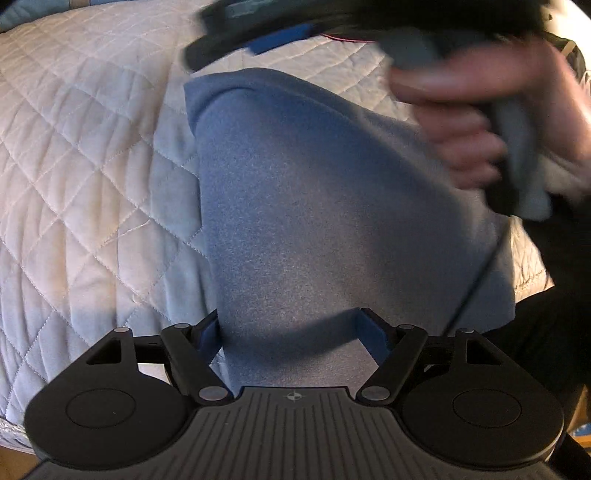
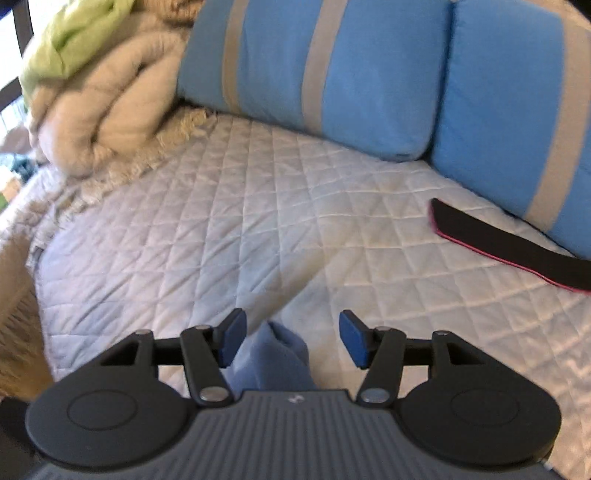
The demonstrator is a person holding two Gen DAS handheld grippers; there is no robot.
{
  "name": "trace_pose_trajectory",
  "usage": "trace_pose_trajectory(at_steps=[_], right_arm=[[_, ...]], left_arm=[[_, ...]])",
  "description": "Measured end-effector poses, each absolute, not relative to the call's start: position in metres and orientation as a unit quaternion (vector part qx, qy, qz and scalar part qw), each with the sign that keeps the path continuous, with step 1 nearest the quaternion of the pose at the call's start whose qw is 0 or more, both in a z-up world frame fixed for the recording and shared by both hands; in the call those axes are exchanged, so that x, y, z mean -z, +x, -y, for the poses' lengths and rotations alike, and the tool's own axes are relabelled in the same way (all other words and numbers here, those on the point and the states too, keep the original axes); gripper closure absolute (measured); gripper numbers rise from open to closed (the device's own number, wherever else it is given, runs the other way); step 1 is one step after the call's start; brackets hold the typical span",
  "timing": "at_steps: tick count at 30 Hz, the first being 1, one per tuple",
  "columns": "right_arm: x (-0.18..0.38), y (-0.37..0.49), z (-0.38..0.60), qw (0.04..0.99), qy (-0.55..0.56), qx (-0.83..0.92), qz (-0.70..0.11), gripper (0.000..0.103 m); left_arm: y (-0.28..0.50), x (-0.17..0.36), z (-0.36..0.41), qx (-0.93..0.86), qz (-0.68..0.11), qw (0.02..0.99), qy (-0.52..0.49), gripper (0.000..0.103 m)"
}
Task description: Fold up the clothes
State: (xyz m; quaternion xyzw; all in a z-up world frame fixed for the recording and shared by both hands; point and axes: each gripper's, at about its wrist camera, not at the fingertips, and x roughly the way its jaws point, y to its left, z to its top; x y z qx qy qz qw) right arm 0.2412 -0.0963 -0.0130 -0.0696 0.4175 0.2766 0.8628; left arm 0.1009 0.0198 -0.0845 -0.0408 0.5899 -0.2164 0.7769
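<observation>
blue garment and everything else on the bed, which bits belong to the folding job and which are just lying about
For the job:
blue garment
left gripper
right gripper

Lying about:
striped pillows
cream blanket
green cloth
black strap
quilt

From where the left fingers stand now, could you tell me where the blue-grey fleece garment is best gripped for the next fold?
Probably the blue-grey fleece garment by its far doubled-over corner, approached from the quilt side on the left, where that edge lies free and unobstructed.
</observation>
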Motion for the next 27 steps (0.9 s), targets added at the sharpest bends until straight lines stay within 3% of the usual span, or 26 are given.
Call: trace_pose_trajectory(at_steps=[2,4,5,6,9,19,22,23,24,27], right_arm=[[0.025,0.254,0.084,0.854,-0.075,-0.271,-0.438,0.038],[0.037,0.262,0.075,0.846,-0.086,-0.261,-0.458,0.064],[0.042,0.265,0.073,0.842,-0.086,-0.257,-0.467,0.09],[0.046,0.267,0.073,0.838,-0.078,-0.255,-0.476,0.098],[0.05,0.273,0.082,0.839,-0.043,-0.242,-0.486,0.1],[0.045,0.295,0.144,0.849,0.11,-0.172,-0.488,0.102],[0.036,0.288,0.154,0.846,0.118,-0.192,-0.483,0.088],[0.033,0.285,0.155,0.843,0.118,-0.204,-0.483,0.065],[0.03,0.283,0.156,0.839,0.119,-0.216,-0.485,0.057],[0.023,0.275,0.156,0.827,0.122,-0.248,-0.49,0.054]], left_arm=[[0.1,0.086,-0.019,0.217,-0.59,0.777,-0.035,0.03],[0.099,0.088,-0.017,0.217,-0.588,0.778,-0.026,0.03],[0.098,0.088,-0.017,0.217,-0.587,0.78,-0.022,0.032],[0.098,0.088,-0.017,0.216,-0.587,0.78,-0.022,0.036],[0.097,0.089,-0.019,0.213,-0.586,0.781,-0.025,0.038],[0.094,0.09,-0.025,0.212,-0.588,0.78,-0.027,0.037],[0.093,0.09,-0.027,0.213,-0.588,0.78,-0.029,0.036],[0.093,0.09,-0.027,0.213,-0.588,0.78,-0.027,0.034],[0.093,0.09,-0.027,0.214,-0.588,0.78,-0.026,0.033],[0.092,0.09,-0.028,0.214,-0.589,0.779,-0.024,0.032]])
